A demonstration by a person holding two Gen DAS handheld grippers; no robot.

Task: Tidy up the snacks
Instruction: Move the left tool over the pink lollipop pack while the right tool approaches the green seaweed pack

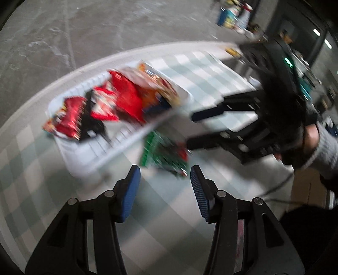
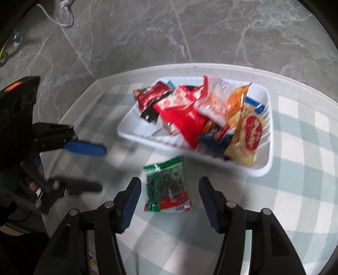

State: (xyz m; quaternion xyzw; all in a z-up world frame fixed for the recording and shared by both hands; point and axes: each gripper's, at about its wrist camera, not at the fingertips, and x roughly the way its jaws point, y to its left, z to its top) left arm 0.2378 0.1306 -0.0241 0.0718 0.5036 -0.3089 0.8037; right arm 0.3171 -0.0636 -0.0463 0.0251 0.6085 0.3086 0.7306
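white tray [image 2: 266,135] holds snack packets [image 2: 186,118]; green packet [image 2: 166,186] outside

The floor [image 2: 211,31] is grey stone with white veins. A white cable [image 2: 61,14] lies on it at eleven o'clock. The desk [image 2: 295,131] wears a pale green-and-white checked cloth.

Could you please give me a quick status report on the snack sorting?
Left gripper and right gripper open, empty. Green snack packet on checked cloth, outside white plastic tray of snacks. Nothing in the way.
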